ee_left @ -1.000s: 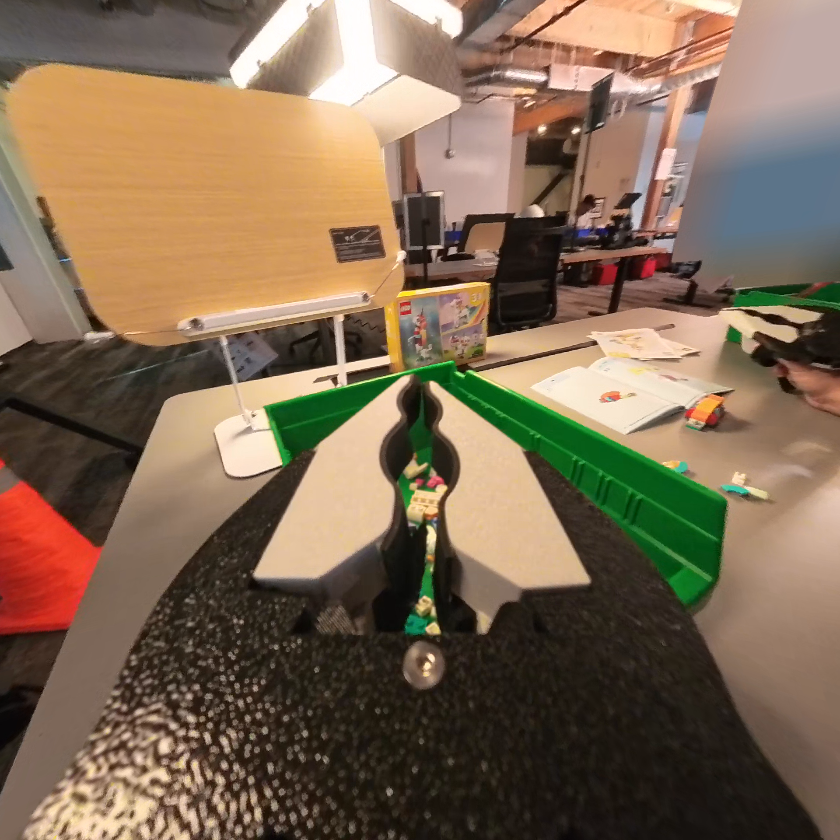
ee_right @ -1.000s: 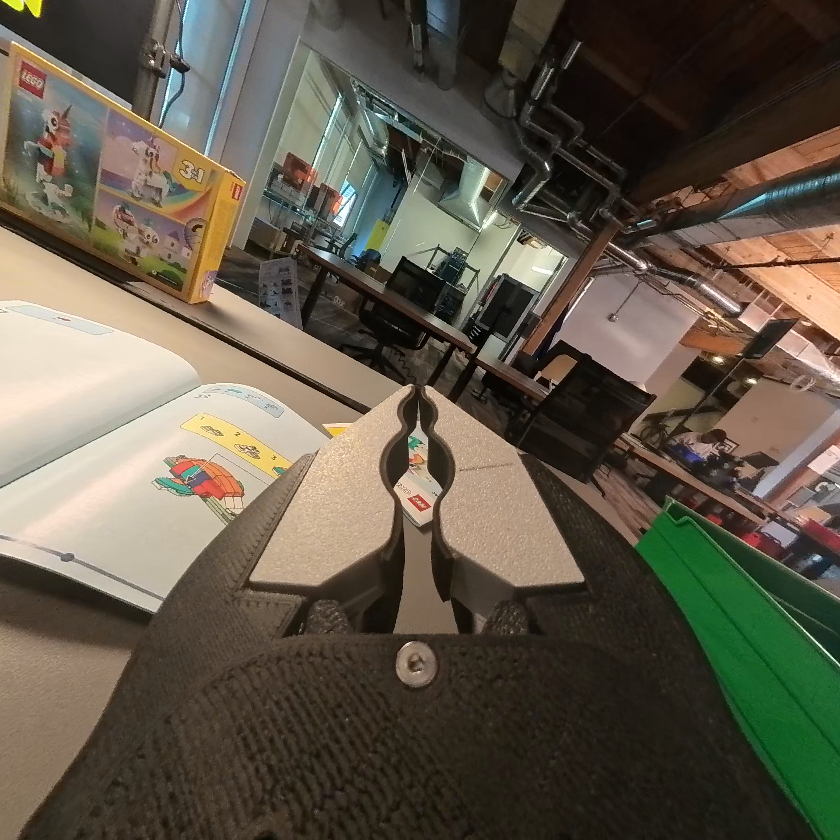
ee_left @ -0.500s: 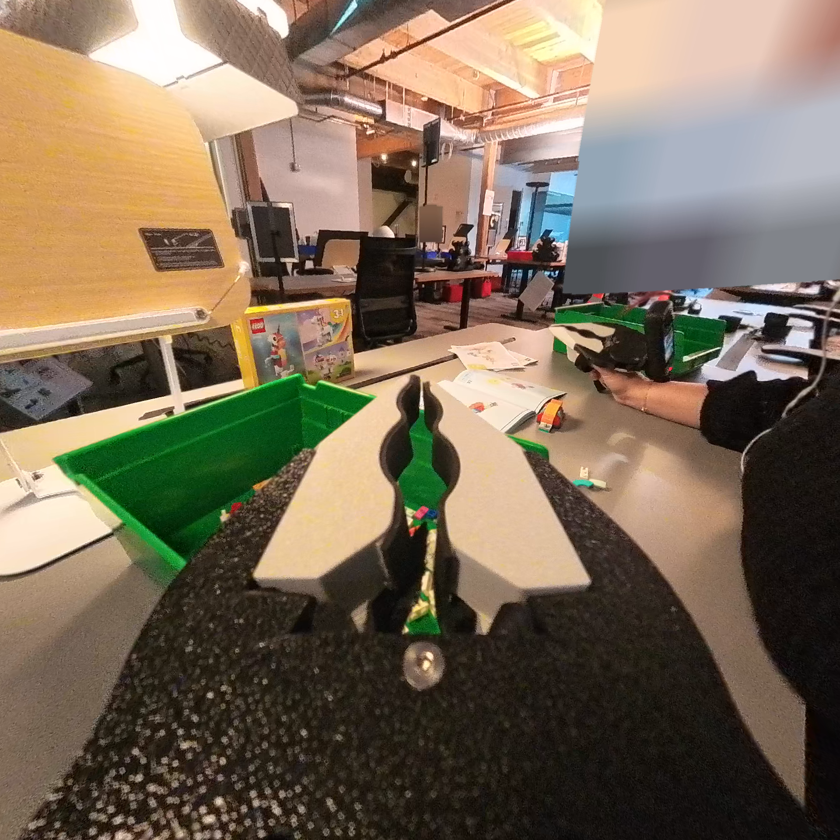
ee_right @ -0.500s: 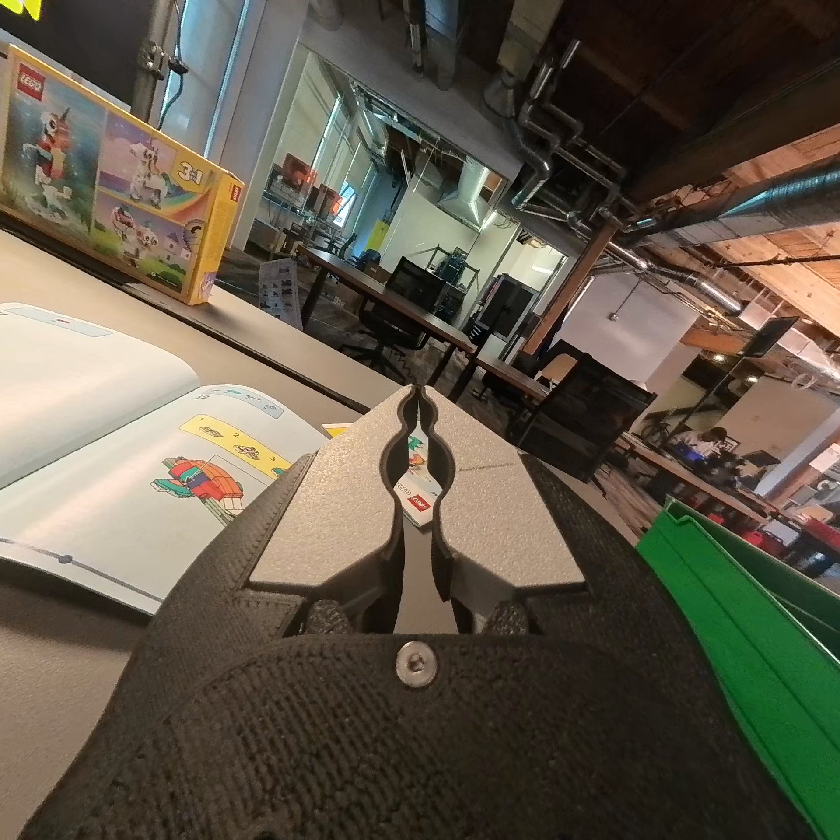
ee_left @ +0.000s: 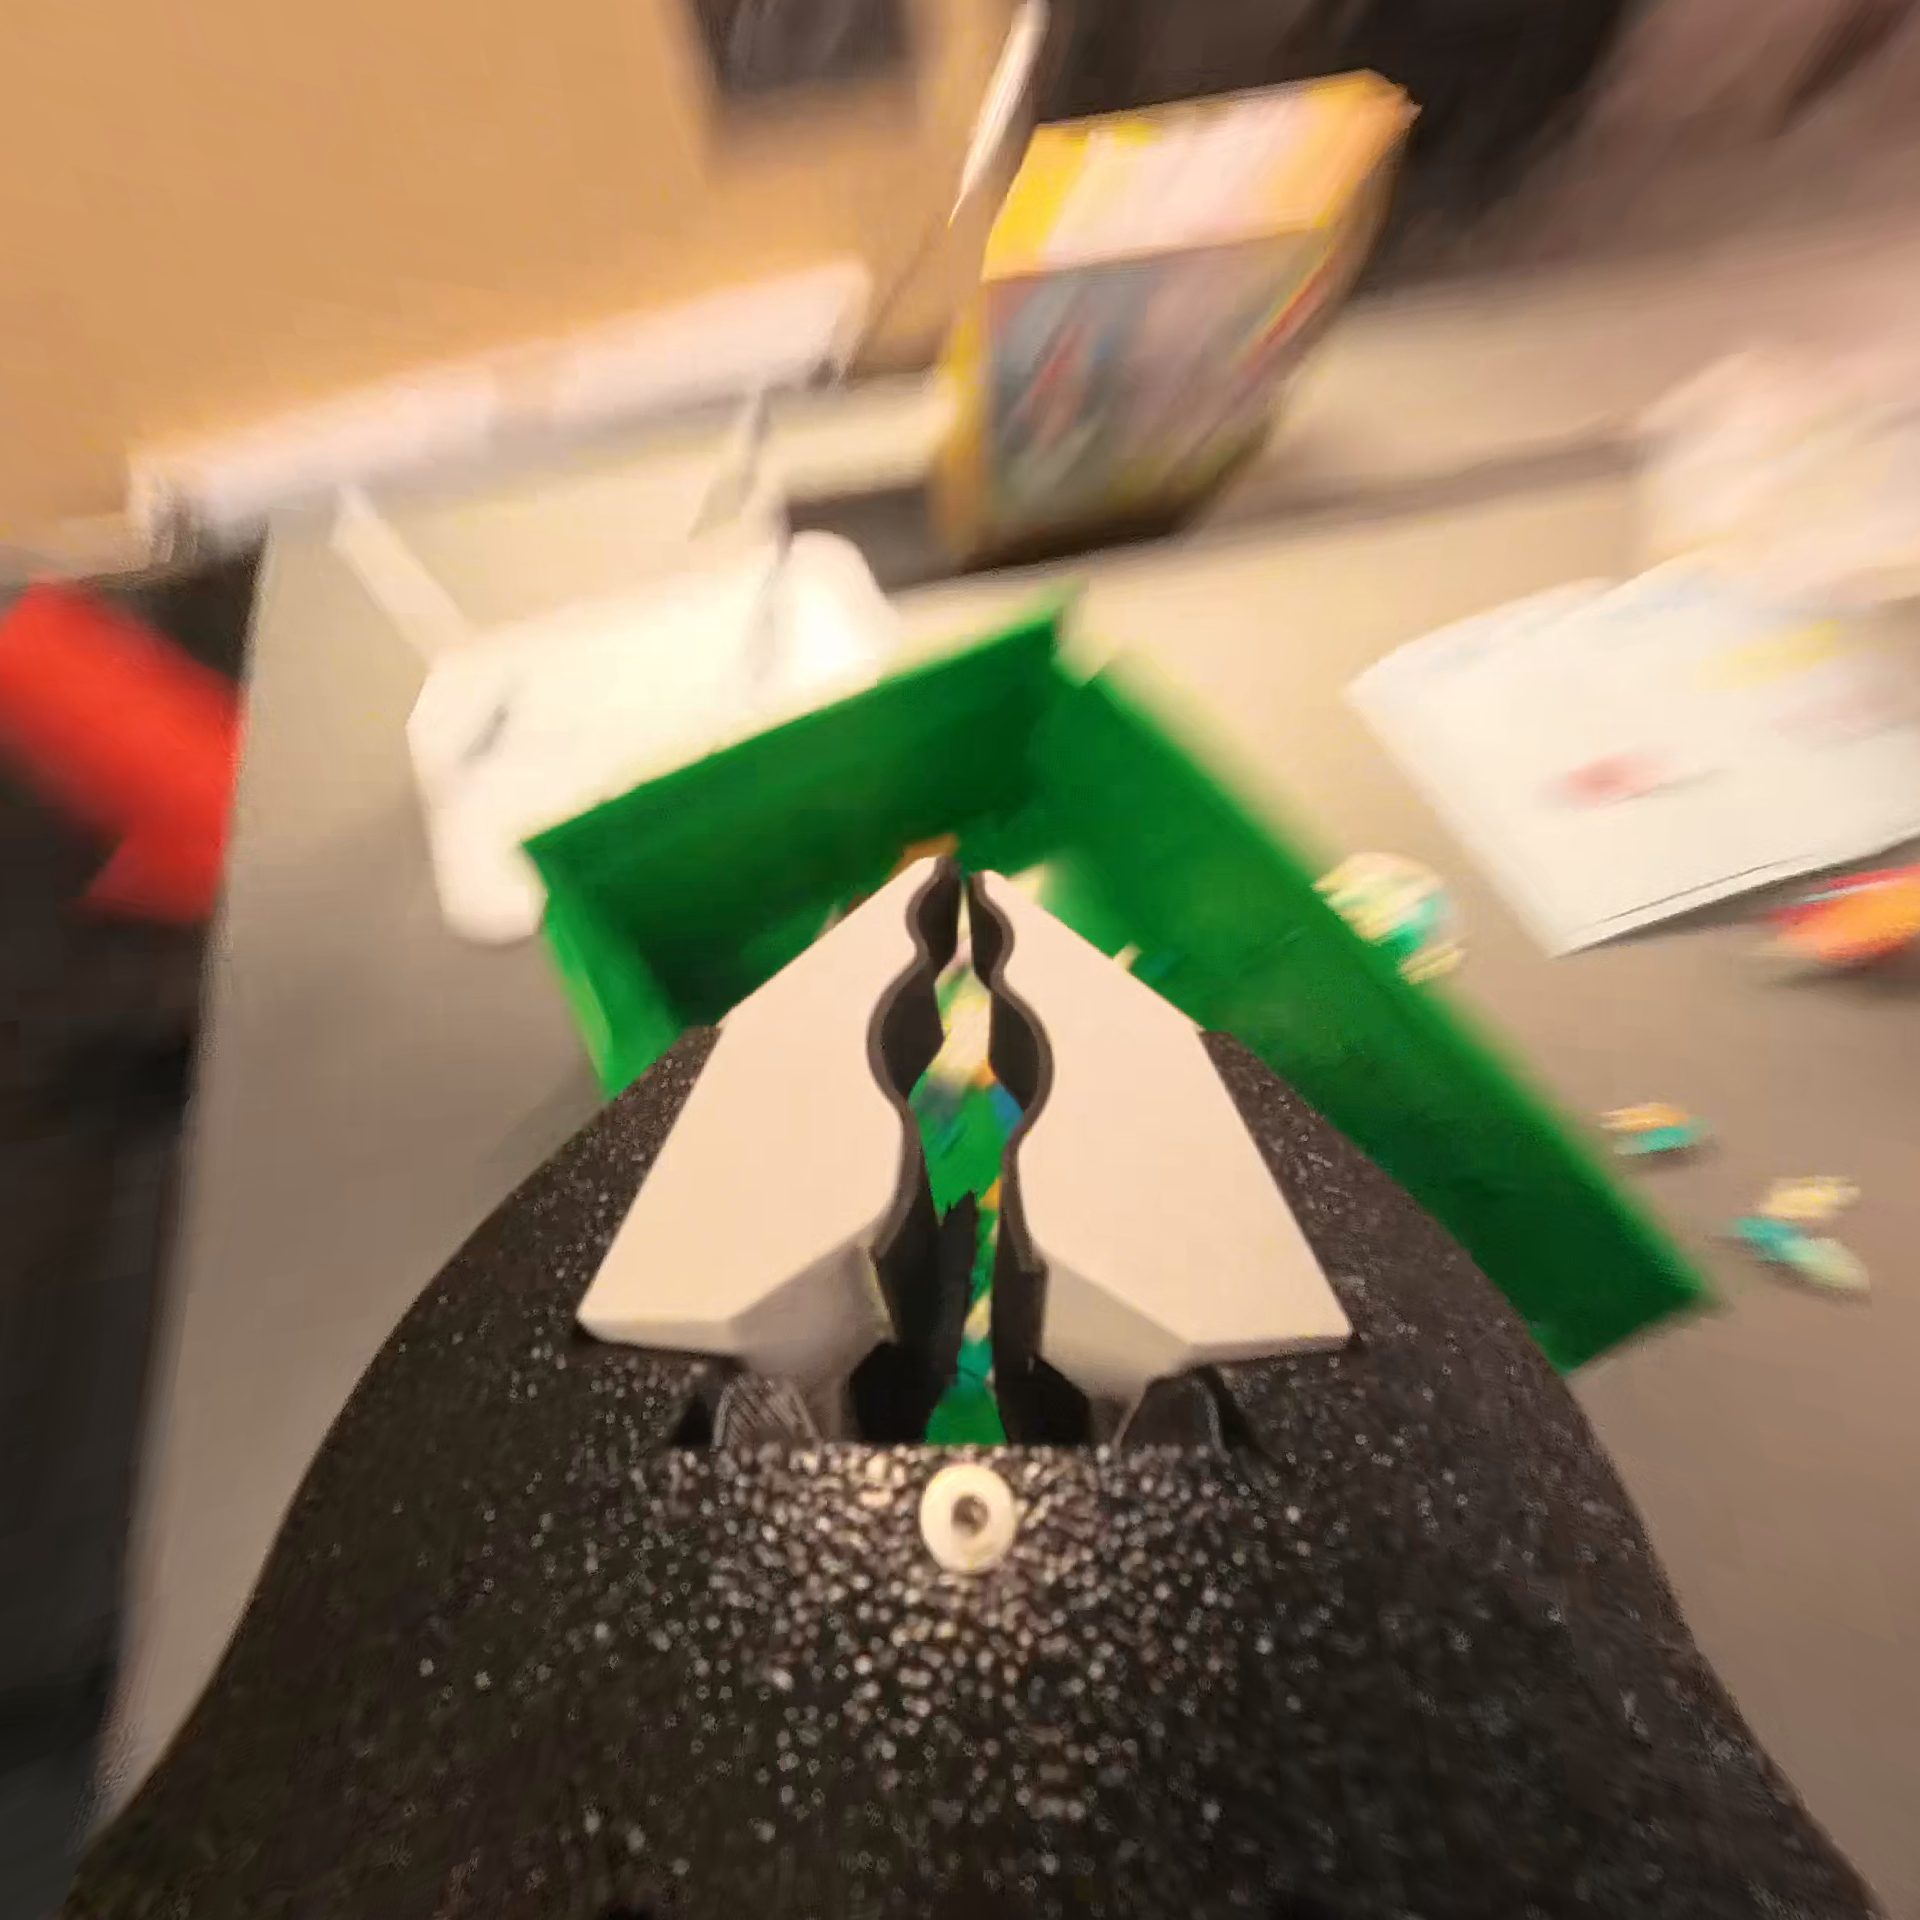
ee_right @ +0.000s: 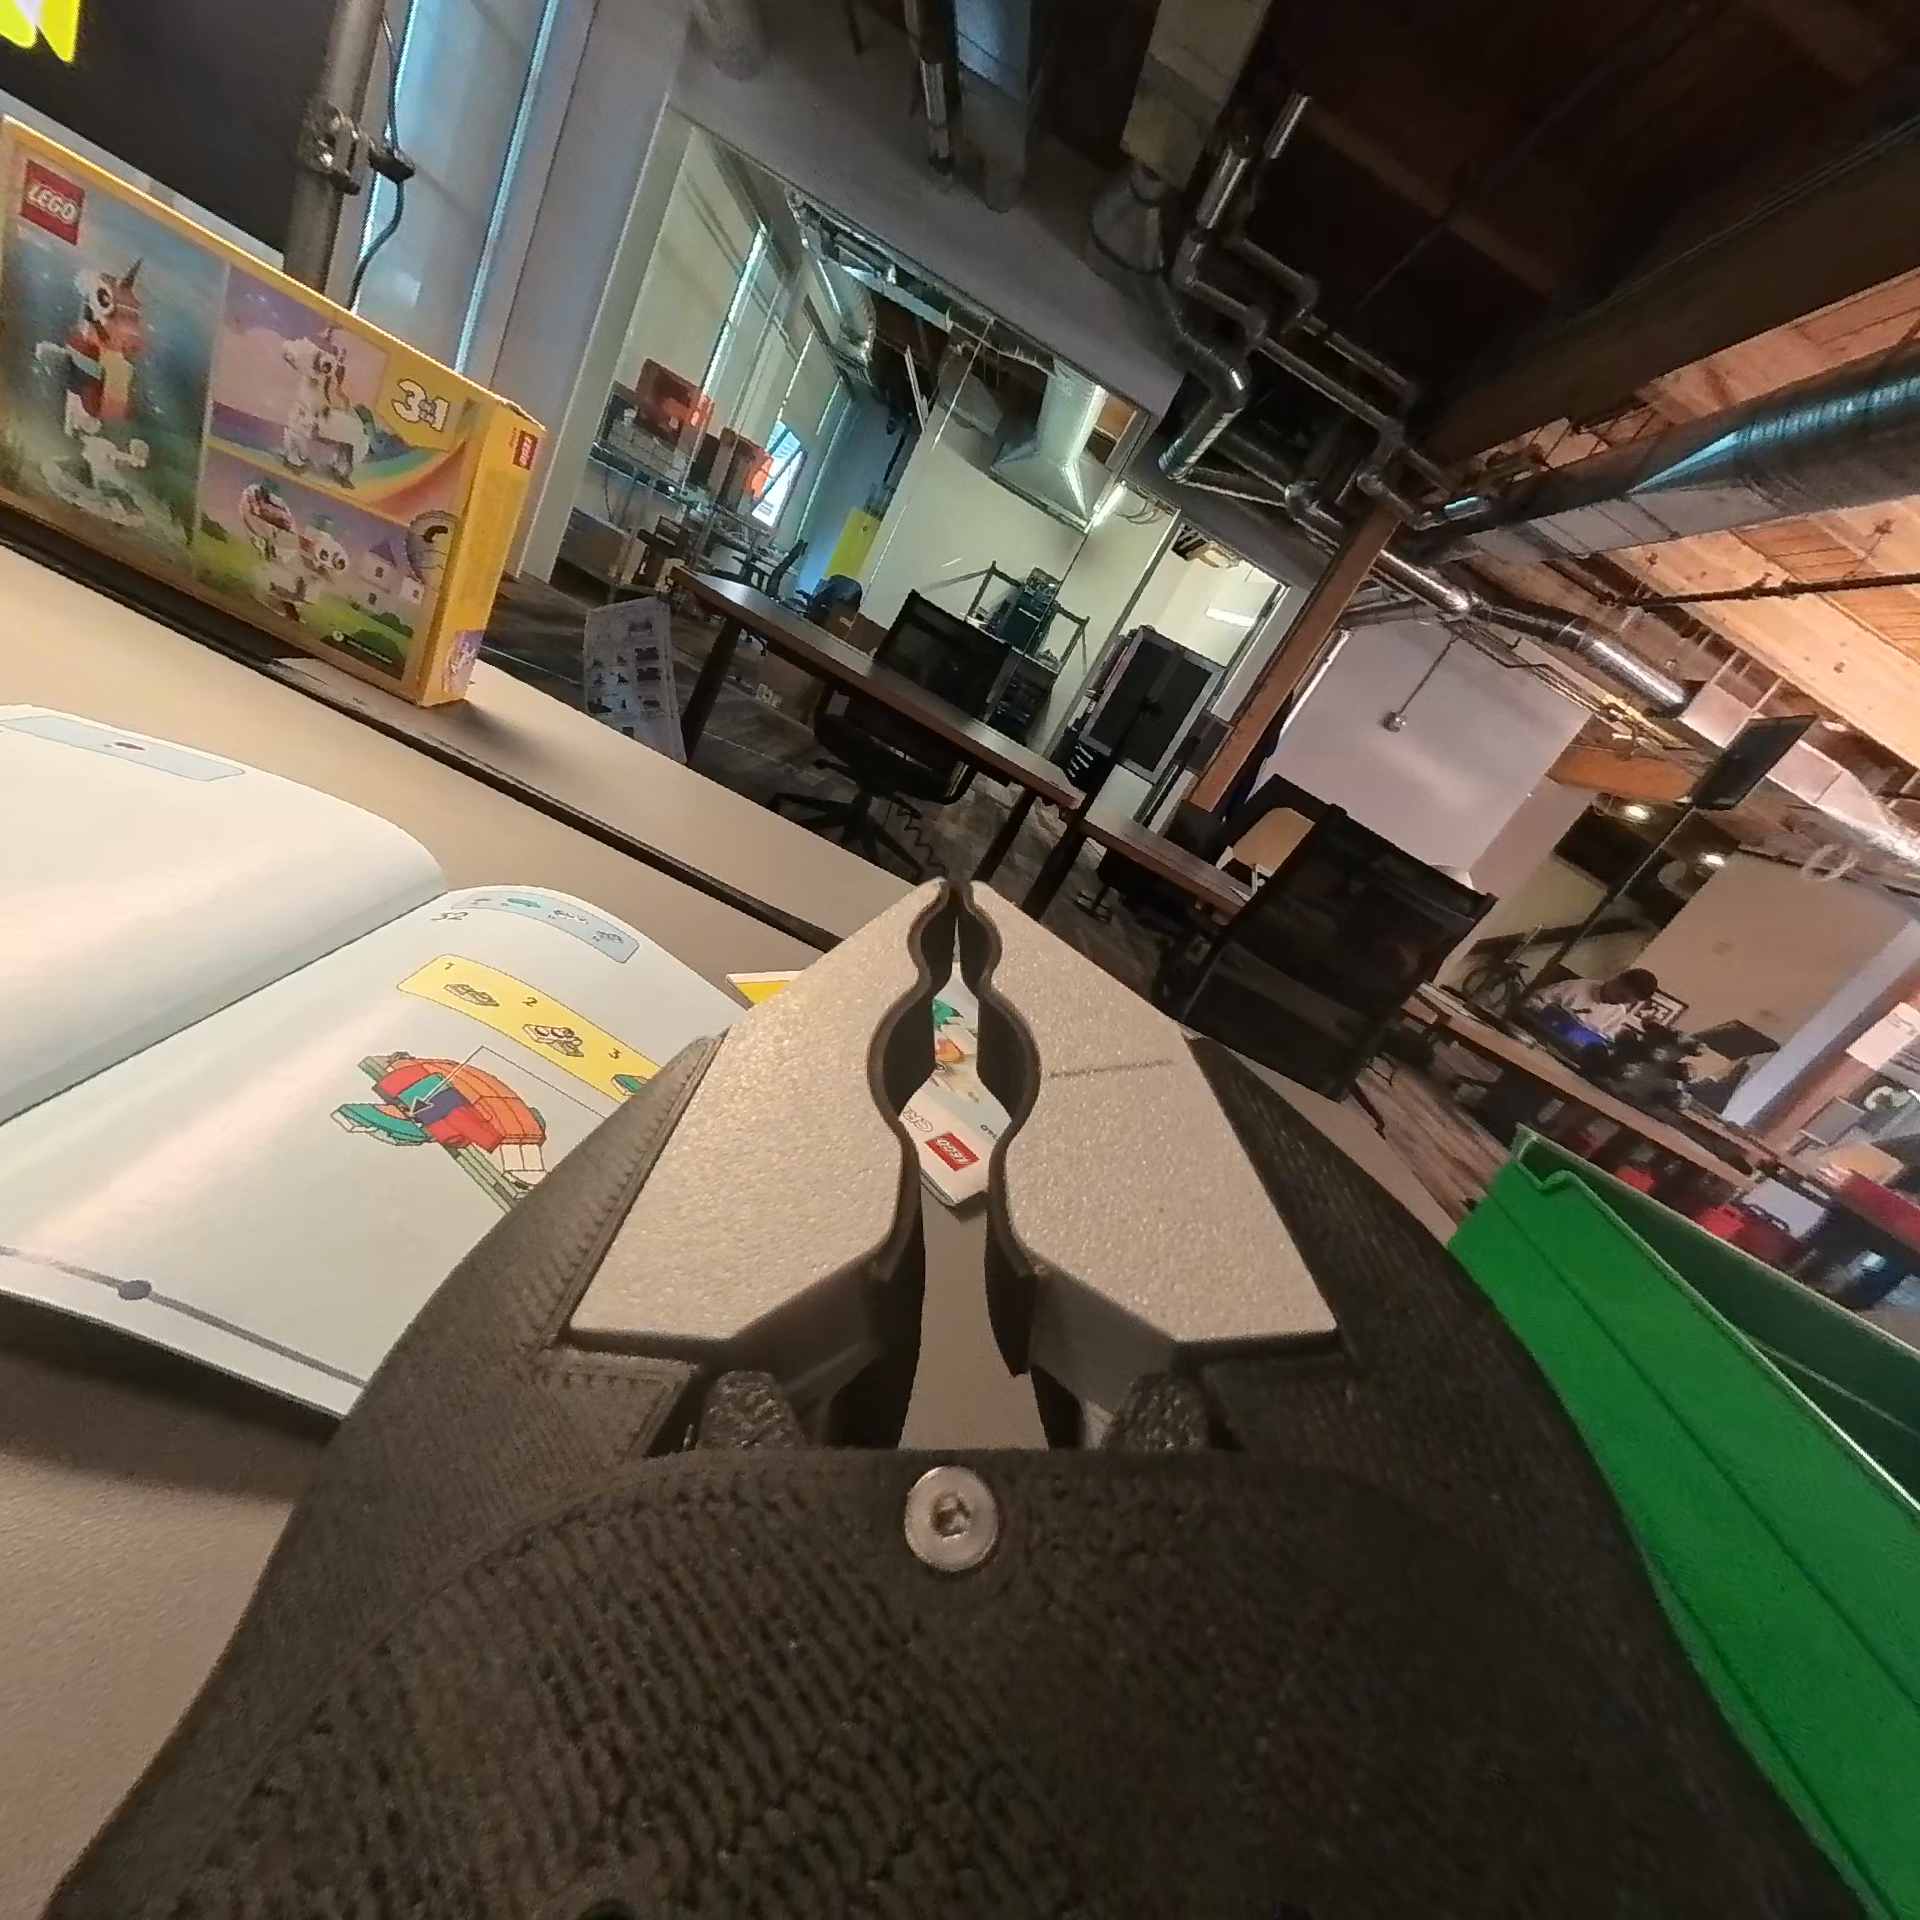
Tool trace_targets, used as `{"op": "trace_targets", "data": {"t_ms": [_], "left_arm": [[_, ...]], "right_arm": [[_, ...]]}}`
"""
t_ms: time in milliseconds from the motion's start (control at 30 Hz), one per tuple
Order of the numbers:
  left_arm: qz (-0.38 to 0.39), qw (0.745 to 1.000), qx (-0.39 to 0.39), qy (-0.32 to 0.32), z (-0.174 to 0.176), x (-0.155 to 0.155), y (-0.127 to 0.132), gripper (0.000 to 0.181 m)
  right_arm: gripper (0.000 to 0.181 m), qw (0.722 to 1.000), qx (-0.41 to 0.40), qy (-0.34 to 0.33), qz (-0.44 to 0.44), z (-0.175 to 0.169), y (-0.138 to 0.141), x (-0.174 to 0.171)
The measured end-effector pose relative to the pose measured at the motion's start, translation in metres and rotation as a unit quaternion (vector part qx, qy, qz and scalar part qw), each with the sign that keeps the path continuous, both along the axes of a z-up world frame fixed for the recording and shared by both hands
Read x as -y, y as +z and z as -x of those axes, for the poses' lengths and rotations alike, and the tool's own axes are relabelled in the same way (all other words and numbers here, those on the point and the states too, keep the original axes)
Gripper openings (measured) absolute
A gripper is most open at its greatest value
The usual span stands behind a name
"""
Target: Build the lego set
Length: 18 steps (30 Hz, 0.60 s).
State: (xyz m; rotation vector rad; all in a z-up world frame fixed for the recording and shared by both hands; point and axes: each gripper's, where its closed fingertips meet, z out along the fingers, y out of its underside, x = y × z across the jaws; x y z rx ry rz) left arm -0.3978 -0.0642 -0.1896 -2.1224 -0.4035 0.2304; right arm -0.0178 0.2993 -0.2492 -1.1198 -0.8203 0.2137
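Two matching hand-held claws, grey on black

The left claw (ee_left: 961, 883) and right claw (ee_right: 958, 896) each have two flat grey wedge fingers with dark, wavy inner edges. Each sits in a grainy black, broadly rounded body with one silver screw centred below the fingers.

- The left wrist view looked steeply down from above the grey tabletop (ee_left: 1714, 1558) into a green bin (ee_left: 831, 821), close over it; the frame was heavily motion-blurred.
- The right wrist view sat low, almost at tabletop level, facing across the surface toward its far edge and the office beyond, tilted upward.
- Both views shared the yellow Lego box (ee_left: 1164, 312) (ee_right: 239, 447) standing near the far edge and the open instruction booklet (ee_left: 1662, 748) (ee_right: 260, 997).
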Motion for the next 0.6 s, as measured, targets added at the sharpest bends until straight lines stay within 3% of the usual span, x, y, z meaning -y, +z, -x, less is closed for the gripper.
{"op": "trace_targets", "data": {"t_ms": [67, 233, 333, 433, 600], "left_arm": [[0.08, 0.996, 0.003, 0.032, 0.008, -0.001, -0.024, 0.0], [0.127, 0.991, 0.019, 0.042, -0.001, -0.011, -0.055, 0.0], [0.169, 0.984, -0.021, 0.049, 0.01, -0.007, -0.057, 0.0], [0.201, 0.979, -0.023, 0.005, -0.001, -0.006, -0.066, 0.0], [0.214, 0.976, 0.044, 0.012, -0.011, 0.001, -0.08, 0.0]], "right_arm": [[0.0, 1.0, -0.003, 0.001, 0.001, 0.0, 0.001, 0.0], [0.0, 1.0, -0.018, 0.01, 0.004, -0.002, 0.003, 0.001], [0.0, 1.0, -0.021, 0.022, 0.006, 0.0, 0.004, 0.003], [0.0, 1.0, -0.019, 0.022, 0.005, 0.001, 0.003, 0.003], [0.0, 1.0, -0.017, 0.016, 0.004, 0.0, 0.003, 0.002]]}}
